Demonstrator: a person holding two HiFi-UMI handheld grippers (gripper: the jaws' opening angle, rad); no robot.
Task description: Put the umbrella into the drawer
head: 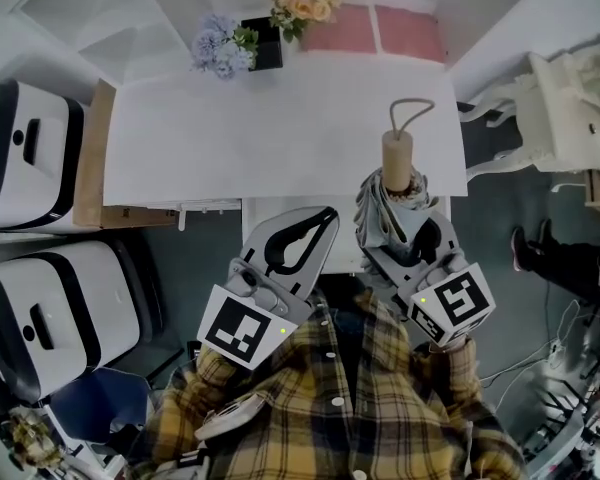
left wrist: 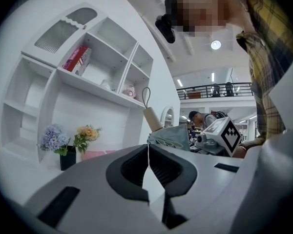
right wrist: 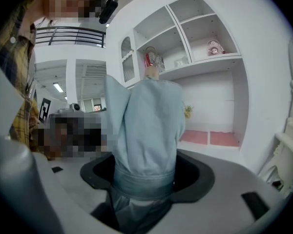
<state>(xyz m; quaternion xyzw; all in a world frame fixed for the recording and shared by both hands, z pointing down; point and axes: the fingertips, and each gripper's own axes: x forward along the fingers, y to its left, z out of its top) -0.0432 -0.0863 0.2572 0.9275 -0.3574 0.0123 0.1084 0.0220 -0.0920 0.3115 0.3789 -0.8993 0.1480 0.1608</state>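
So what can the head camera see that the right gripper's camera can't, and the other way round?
Only the head view shows the left gripper, shut and empty, the blue flowers on the white desk, and two white cases at the left. Only the right gripper view shows the shelves above the desk, with small things on them. Both show the right gripper clamped on the folded umbrella, the pink pads at the back of the desk, and the person's plaid shirt.
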